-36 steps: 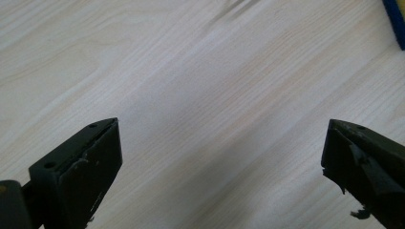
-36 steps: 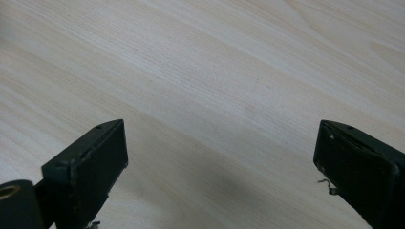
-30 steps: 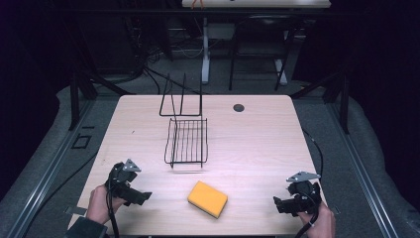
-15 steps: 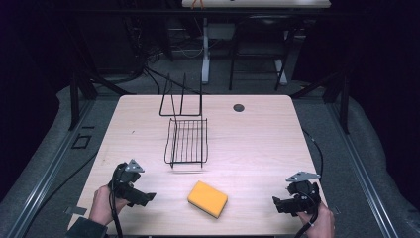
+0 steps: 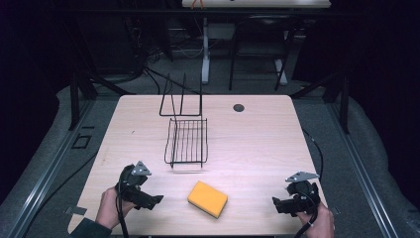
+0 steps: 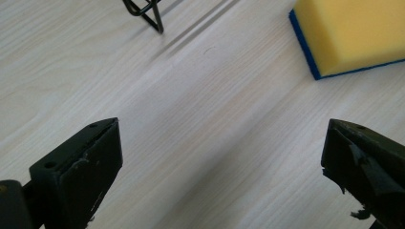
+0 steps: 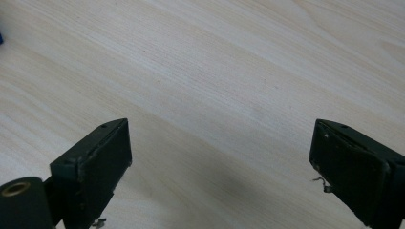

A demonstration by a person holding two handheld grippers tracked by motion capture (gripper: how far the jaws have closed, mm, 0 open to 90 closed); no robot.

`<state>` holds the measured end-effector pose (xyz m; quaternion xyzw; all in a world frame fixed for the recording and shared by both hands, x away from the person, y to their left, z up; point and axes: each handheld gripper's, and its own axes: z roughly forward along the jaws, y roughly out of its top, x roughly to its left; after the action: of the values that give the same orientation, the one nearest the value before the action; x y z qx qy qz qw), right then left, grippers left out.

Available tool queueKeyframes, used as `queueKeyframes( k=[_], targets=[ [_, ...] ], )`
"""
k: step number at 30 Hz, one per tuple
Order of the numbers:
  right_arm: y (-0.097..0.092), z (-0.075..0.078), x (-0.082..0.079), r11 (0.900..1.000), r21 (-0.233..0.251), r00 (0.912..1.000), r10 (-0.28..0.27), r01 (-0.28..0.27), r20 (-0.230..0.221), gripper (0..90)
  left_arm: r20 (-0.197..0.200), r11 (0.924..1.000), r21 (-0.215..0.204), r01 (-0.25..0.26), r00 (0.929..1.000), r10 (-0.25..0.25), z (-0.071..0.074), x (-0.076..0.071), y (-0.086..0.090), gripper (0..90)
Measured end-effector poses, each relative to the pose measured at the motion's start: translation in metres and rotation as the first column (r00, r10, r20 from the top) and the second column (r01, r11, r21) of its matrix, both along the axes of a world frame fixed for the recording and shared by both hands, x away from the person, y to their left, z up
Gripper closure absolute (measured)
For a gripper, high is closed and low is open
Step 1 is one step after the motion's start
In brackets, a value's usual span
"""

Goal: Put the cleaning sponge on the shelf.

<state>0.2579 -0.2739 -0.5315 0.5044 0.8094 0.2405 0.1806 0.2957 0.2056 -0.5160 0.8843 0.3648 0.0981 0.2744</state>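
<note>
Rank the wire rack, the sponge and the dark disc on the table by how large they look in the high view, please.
1. Wire rack: largest by far.
2. Sponge: clearly smaller, though it lies nearer the camera.
3. Dark disc: smallest; it sits farther back, which shrinks it somewhat, but the gap is too wide to change the order.

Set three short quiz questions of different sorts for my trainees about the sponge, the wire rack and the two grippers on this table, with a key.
1. True or false: the yellow sponge lies inside the wire rack.
2. Which gripper is nearer the sponge? A. left gripper B. right gripper
3. Fill in: the jaws of both grippers stand ____.

Key
1. False: it lies on the table, in front of the rack.
2. A
3. Open, with nothing between them.
</note>
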Motion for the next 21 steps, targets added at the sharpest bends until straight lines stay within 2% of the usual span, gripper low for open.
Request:
queueKeyframes(
  k=[8, 21],
  targets=[
    [0.0, 0.0, 0.0, 1.0, -0.004, 0.9999, 0.004, -0.004, -0.01, 6.9, 0.009, 0.9998, -0.018, 0.014, 0.9999, -0.013, 0.003, -0.003, -0.01, 0.4],
    [0.001, -0.001, 0.001, 0.9999, -0.007, 0.9999, 0.009, -0.009, -0.014, 7.3, 0.015, 0.9961, -0.028, 0.084, 0.9964, -0.083, 0.004, -0.002, -0.042, 0.4]
  ],
)
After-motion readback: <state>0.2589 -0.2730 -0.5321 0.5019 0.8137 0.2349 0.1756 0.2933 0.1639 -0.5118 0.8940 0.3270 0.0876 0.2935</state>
